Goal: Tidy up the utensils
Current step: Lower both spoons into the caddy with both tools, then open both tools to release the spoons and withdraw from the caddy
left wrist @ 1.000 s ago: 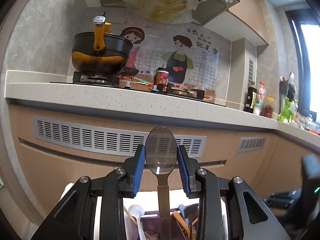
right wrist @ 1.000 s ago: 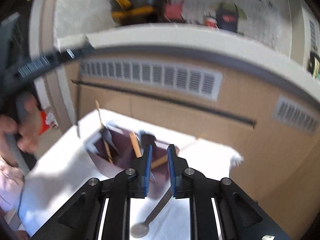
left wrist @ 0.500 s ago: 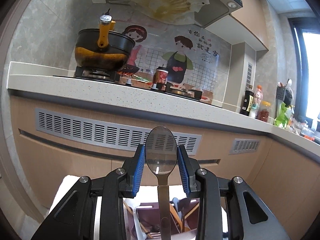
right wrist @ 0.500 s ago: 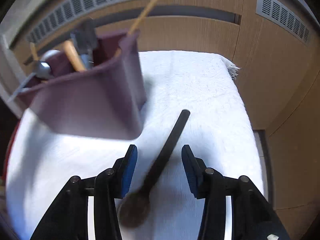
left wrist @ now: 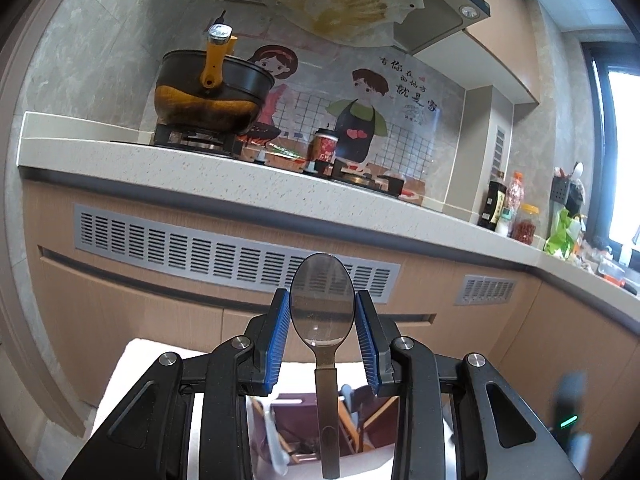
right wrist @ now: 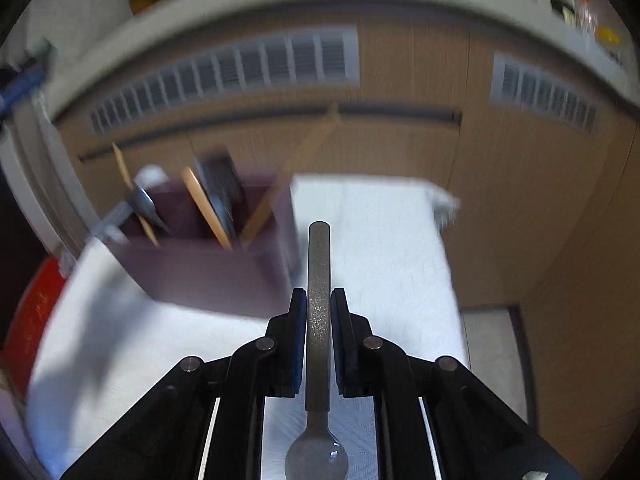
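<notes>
A polished steel spoon with a flat handle (left wrist: 322, 312) is held bowl-forward between the blue-padded fingers of the left gripper (left wrist: 322, 322), its handle running back beneath them over the dark purple plastic utensil holder (left wrist: 298, 430). The right gripper (right wrist: 319, 320) has just been closing, and its fingers are now clamped narrowly on the handle of a second grey metal spoon (right wrist: 318, 320), bowl toward the camera, handle tip pointing ahead. Just left of those fingers the holder is seen on a white towel-covered worktop (right wrist: 384, 240), with wooden chopsticks (right wrist: 206, 208) inside.
</notes>
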Demonstrator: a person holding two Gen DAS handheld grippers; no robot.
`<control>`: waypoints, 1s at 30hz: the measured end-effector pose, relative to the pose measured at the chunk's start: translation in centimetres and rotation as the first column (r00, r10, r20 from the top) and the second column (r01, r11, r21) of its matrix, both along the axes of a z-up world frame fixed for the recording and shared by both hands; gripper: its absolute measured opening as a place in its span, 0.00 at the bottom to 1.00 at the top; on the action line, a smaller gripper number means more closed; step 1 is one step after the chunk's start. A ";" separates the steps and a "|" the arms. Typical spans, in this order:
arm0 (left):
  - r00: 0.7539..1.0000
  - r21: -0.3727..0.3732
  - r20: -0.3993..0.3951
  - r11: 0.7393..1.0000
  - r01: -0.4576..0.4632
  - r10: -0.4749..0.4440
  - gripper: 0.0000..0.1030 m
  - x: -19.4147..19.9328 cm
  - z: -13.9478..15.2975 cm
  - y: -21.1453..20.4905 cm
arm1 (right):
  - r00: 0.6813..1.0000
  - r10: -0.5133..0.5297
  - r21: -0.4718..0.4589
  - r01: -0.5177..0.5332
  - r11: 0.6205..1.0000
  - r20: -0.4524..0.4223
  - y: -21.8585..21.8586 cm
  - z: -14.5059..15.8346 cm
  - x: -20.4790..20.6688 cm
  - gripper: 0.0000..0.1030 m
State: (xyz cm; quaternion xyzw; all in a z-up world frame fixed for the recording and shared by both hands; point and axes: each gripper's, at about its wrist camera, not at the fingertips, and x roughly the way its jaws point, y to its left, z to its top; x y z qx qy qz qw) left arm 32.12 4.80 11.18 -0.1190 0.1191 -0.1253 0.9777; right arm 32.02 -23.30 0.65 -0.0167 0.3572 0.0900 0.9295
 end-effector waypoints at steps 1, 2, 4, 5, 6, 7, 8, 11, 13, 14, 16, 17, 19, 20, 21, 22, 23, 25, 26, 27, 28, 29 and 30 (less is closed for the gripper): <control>1.000 0.000 0.008 1.000 -0.001 0.001 0.33 0.0 0.3 -0.1 | 0.998 0.015 0.018 -0.016 1.000 0.061 0.3 2.2 -0.6 0.10; 1.000 -0.001 0.016 1.000 -0.003 0.003 0.33 0.0 0.7 -0.3 | 0.993 0.028 0.033 -0.032 0.999 0.112 0.6 4.1 -0.9 0.10; 1.000 -0.008 0.029 1.000 0.002 -0.001 0.33 0.1 1.5 -0.5 | 0.977 0.047 0.062 -0.062 0.996 0.207 1.3 7.4 -1.2 0.10; 0.999 -0.005 0.036 1.000 0.004 -0.004 0.33 0.2 1.9 -0.7 | 0.965 0.052 0.066 -0.072 0.995 0.258 1.8 8.8 -1.1 0.10; 0.999 -0.003 0.044 1.000 0.003 -0.003 0.33 0.2 2.3 -0.8 | 0.948 0.053 0.063 -0.076 0.995 0.315 2.4 10.2 -0.9 0.10; 0.999 0.002 0.052 1.000 0.002 -0.002 0.33 0.2 2.6 -1.1 | 0.935 0.050 0.068 -0.079 0.995 0.351 2.6 11.0 -0.1 0.10; 0.998 0.007 0.057 1.000 0.001 -0.001 0.33 0.3 2.9 -1.2 | 0.920 0.049 0.085 -0.089 0.992 0.390 3.0 11.7 0.3 0.10; 0.998 0.017 0.061 1.000 -0.007 0.006 0.33 0.8 3.0 -1.6 | 0.884 0.037 0.124 -0.107 0.987 0.467 3.9 12.5 1.8 0.10; 0.999 0.023 0.051 1.000 -0.012 0.010 0.33 1.3 2.5 -1.7 | 0.883 0.024 0.107 -0.085 0.991 0.469 4.8 12.3 3.0 0.10; 0.999 0.024 0.044 1.000 -0.011 0.010 0.33 1.6 2.2 -1.7 | 0.887 0.020 0.097 -0.072 0.993 0.462 5.3 11.9 3.6 0.10; 1.000 0.026 0.013 1.000 -0.010 0.010 0.33 2.5 1.3 -1.7 | 0.897 0.020 0.094 -0.068 0.993 0.441 6.0 11.1 4.6 0.10; 1.000 0.023 -0.002 1.000 -0.011 0.011 0.33 3.0 0.8 -1.7 | 0.902 0.017 0.094 -0.063 0.994 0.432 6.3 10.6 5.2 0.10; 1.000 0.021 -0.022 1.000 -0.016 0.016 0.33 3.7 0.0 -1.6 | 0.908 0.011 0.094 -0.055 0.994 0.419 6.2 9.7 6.1 0.10; 0.999 0.022 -0.030 1.000 -0.018 0.019 0.33 4.1 -0.5 -1.6 | 0.910 0.009 0.098 -0.054 0.994 0.414 6.0 9.1 6.6 0.10; 0.999 0.022 -0.037 1.000 -0.023 0.023 0.33 4.4 -0.9 -1.6 | 0.910 0.013 0.105 -0.062 0.993 0.414 5.9 8.6 6.8 0.10; 0.999 0.020 -0.043 1.000 -0.024 0.025 0.33 4.7 -1.3 -1.6 | 0.907 0.021 0.110 -0.074 0.991 0.420 5.9 8.1 7.0 0.10; 0.999 0.019 -0.048 1.000 -0.024 0.025 0.33 4.9 -1.7 -1.6 | 0.904 0.018 0.106 -0.070 0.992 0.427 5.9 7.5 7.1 0.10; 0.998 0.024 -0.061 0.999 -0.031 0.032 0.33 5.5 -2.6 -1.7 | 0.901 0.021 0.094 -0.068 0.993 0.433 6.1 6.6 7.4 0.10; 0.997 0.026 -0.072 0.999 -0.031 0.033 0.33 5.8 -3.1 -1.8 | 0.902 0.024 0.096 -0.073 0.993 0.432 6.1 6.2 7.6 0.10; 0.996 0.027 -0.086 0.999 -0.026 0.028 0.34 6.0 -3.6 -2.0 | 0.903 0.031 0.103 -0.083 0.991 0.428 6.1 5.7 7.8 0.11; 0.995 0.023 -0.103 1.000 -0.015 0.018 0.35 6.1 -4.1 -2.1 | 0.905 0.047 0.117 -0.106 0.987 0.422 6.1 5.2 7.9 0.12; 0.993 0.020 -0.114 1.000 -0.007 0.009 0.40 6.2 -4.4 -2.1 | 0.907 0.056 0.132 -0.121 0.984 0.418 5.9 4.7 7.8 0.16; 0.992 0.019 -0.125 1.000 -0.002 0.005 0.44 6.2 -4.7 -2.2 | 0.911 0.052 0.130 -0.115 0.985 0.410 5.8 4.4 7.8 0.21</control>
